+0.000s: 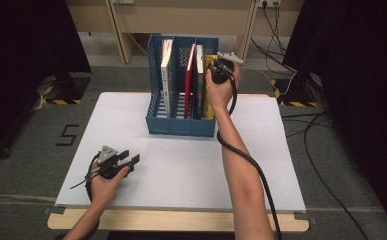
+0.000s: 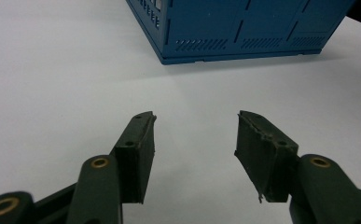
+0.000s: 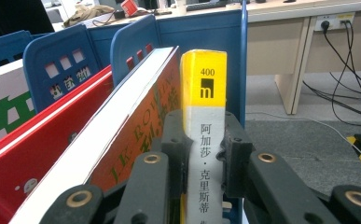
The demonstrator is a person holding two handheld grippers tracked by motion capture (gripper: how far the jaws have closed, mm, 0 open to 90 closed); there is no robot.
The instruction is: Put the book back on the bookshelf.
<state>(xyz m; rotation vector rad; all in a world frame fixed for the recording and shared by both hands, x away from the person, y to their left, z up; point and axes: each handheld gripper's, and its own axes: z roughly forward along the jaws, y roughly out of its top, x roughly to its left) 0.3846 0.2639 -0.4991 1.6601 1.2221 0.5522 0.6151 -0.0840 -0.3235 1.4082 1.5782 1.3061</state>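
the yellow book [image 3: 205, 93] stands upright in the rightmost slot of the blue file rack [image 1: 181, 125], spine out so it can be pinched. the right gripper [image 3: 205, 154] has its jaws clenched on that spine, book dead between them. the left gripper [image 2: 196, 154] rests released on the white surface [image 1: 191, 170].

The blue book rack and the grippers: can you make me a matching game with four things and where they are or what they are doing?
Things:
1. yellow-and-white book
2. left gripper
3. right gripper
4. white book

States:
A. open, over the white table
B. stands in the left slot of the blue rack
C. clamped at its spine, in the right slot
D. shut on a book

Pairs: 1-C, 2-A, 3-D, 4-B
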